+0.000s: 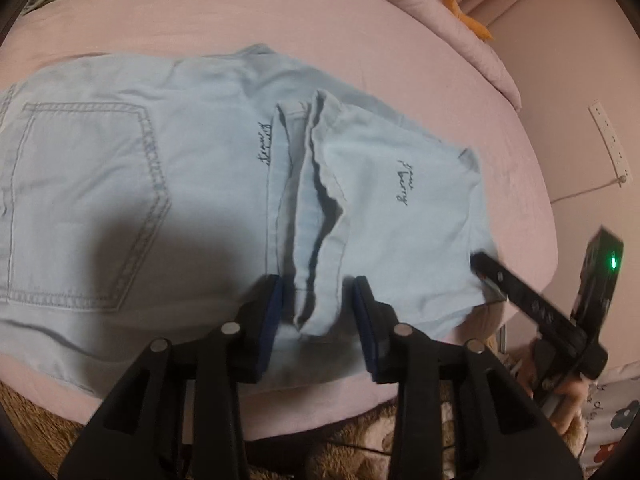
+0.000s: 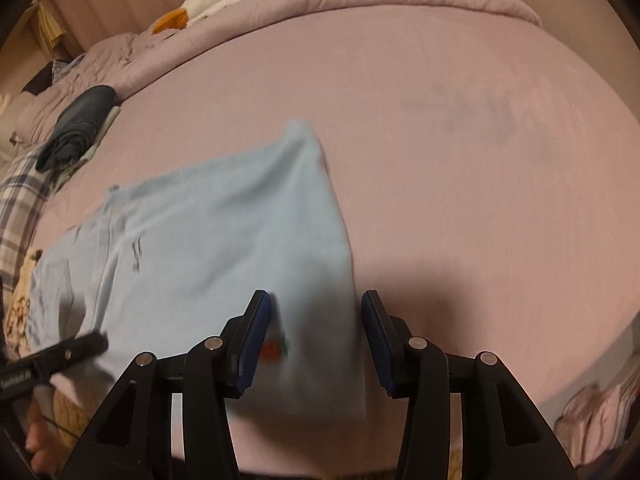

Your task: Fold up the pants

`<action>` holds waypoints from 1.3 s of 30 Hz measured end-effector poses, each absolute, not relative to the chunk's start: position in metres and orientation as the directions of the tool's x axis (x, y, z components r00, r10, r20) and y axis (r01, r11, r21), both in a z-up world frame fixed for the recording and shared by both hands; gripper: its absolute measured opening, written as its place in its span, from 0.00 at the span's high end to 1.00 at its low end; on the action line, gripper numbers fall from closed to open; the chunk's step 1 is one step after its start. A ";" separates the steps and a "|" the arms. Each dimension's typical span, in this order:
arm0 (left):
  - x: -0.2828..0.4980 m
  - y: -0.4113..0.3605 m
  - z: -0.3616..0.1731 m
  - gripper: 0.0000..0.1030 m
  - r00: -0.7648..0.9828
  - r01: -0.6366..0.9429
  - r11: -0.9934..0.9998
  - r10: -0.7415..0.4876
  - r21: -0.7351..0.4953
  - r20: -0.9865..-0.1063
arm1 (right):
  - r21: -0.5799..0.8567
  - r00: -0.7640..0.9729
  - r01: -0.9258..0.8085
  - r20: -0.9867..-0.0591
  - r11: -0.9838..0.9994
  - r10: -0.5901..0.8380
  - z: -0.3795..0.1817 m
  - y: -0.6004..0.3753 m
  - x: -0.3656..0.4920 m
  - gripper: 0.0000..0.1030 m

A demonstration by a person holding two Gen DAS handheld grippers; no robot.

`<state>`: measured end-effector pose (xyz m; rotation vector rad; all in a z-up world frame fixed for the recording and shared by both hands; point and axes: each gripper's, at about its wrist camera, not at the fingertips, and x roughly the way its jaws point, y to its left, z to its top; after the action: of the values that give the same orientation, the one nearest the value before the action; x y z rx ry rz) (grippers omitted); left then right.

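One pair of pale blue denim pants lies on the pink bed, and the fold looks partly made: the leg ends are doubled back over the seat, so that two hem openings sit side by side just ahead of the left gripper, with the single back pocket flat and farther to the left of its fingers. The left fingers are spread, and a ridge of hem cloth stands between them without being pressed by either pad, so nothing is held there. In the right wrist view the right gripper hangs over the outer edge of the doubled cloth; its fingers are likewise spread, the fabric's edge passing below the gap, and the pads do not pinch it, though blur makes the exact clearance hard to read. The right gripper also shows from the left camera, at the right corner of the cloth, apart from the left fingers. As a judgement, one lengthwise-to-short fold is laid and both grippers are free of it; the bundle is still wide and a little rumpled at the hems, so at least one more fold and some smoothing seem left. Counted: one pair of pants, two grippers, two small script marks on the legs, one small red and green motif near the right fingers, one dark rolled garment far beyond and to the left of them, and one white and orange soft toy at the far end of the bed.
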<state>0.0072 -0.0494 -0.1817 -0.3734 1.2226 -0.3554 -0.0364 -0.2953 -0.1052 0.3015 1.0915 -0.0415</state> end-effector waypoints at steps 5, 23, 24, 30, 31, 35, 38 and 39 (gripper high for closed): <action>0.003 -0.042 -0.184 0.79 0.315 0.037 0.890 -0.443 -0.455 -0.840 | 0.291 0.490 0.177 -0.854 0.940 0.173 -0.104 -0.300 -0.052 0.64; -0.002 -0.041 -0.185 0.78 0.338 0.058 0.912 -0.401 -0.407 -0.851 | 0.196 0.506 0.210 -0.860 0.958 0.065 -0.112 -0.279 -0.049 0.85; -0.003 -0.040 -0.185 0.77 0.336 0.058 0.910 -0.406 -0.411 -0.850 | 0.196 0.507 0.212 -0.860 0.957 0.063 -0.113 -0.279 -0.049 0.85; -0.006 -0.026 -0.166 0.54 0.365 0.023 0.911 -0.390 -0.411 -0.845 | 0.178 0.498 0.225 -0.866 0.958 0.044 -0.110 -0.277 -0.051 0.82; -0.009 -0.019 -0.159 0.47 0.394 0.016 0.914 -0.378 -0.405 -0.838 | 0.178 0.497 0.226 -0.867 0.958 0.044 -0.110 -0.277 -0.050 0.81; -0.019 0.009 -0.136 0.23 0.490 -0.028 0.918 -0.332 -0.395 -0.806 | 0.176 0.492 0.240 -0.870 0.955 0.037 -0.106 -0.276 -0.046 0.74; -0.026 0.040 -0.124 0.14 0.545 -0.097 0.905 -0.299 -0.414 -0.783 | 0.158 0.519 0.242 -0.855 0.957 0.010 -0.093 -0.273 -0.047 0.49; -0.029 0.050 -0.121 0.12 0.561 -0.123 0.897 -0.289 -0.424 -0.776 | 0.163 0.543 0.237 -0.840 0.958 0.008 -0.086 -0.272 -0.047 0.38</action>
<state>-0.0290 0.0502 -0.1209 -0.4648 0.9796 -0.1022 -0.0470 -0.2717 -0.0861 0.2707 0.9904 -0.1377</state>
